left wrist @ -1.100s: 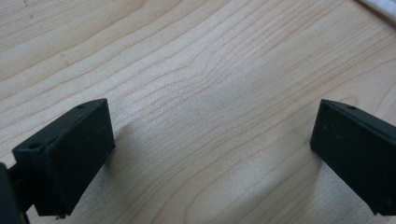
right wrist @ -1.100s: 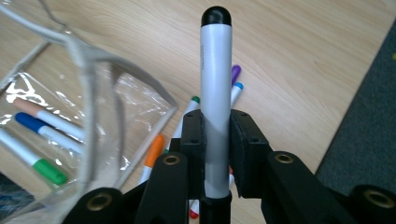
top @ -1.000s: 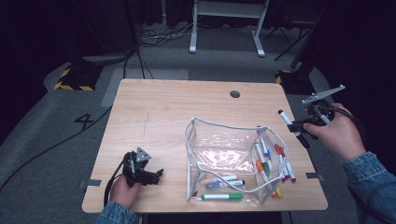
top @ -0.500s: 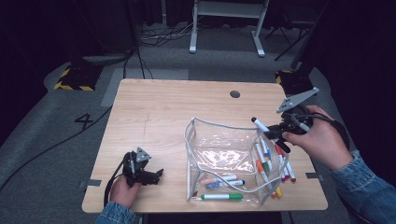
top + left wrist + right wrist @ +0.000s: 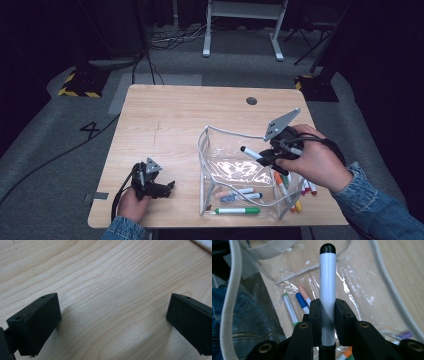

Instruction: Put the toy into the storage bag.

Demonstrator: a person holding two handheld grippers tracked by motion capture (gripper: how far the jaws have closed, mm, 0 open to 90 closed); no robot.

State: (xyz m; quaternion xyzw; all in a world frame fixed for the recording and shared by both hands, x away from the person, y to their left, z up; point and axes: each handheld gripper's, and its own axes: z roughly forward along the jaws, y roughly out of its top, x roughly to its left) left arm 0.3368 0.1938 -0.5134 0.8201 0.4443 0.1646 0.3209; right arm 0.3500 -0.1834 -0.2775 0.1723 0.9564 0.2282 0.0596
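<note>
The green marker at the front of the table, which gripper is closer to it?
Left, narrowly. The left gripper rests beside the green marker; the right gripper is above the clear pouch.

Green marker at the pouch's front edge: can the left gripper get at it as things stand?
Probably yes. The left gripper rests open and empty on the table, the green marker lies near the clear pouch rim, with bare wood between; whether pouch film covers it is unclear.

Right hand-held gripper [image 5: 267, 156] holds black-capped marker [image 5: 251, 152] apparently above clear pouch [image 5: 220, 172].

Black-capped white marker [image 5: 327, 290] above clear pouch [image 5: 235, 172]
</note>
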